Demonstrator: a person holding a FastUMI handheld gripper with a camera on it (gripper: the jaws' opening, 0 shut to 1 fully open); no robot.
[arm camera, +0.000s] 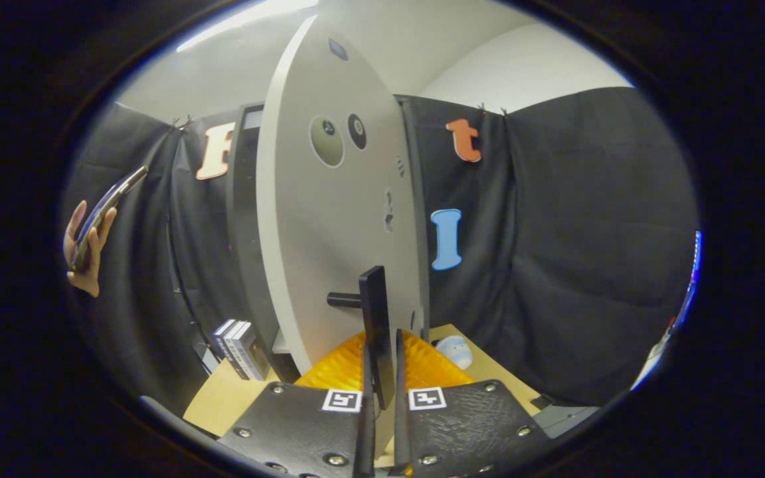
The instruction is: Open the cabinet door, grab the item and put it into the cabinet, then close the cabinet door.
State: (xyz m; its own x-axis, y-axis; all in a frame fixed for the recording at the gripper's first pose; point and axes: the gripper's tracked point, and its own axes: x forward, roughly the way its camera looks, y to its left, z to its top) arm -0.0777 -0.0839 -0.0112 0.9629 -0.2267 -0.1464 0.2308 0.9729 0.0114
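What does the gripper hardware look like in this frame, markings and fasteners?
The gripper shows two flat, textured black plates fastened with round silver screws. Each plate carries a square black-and-white fiducial tag near its inner front corner. Two thin, blade-like fingers run forward from between the plates. No cables visible.

Your two-finger gripper point(381, 398) points forward and level, its fingers point(303, 425) drawn nearly together and pressing on the dark vertical handle bar point(376, 332) between them. Your other hand point(87, 249), raised off to the left, grips a slim dark phone point(107, 206).
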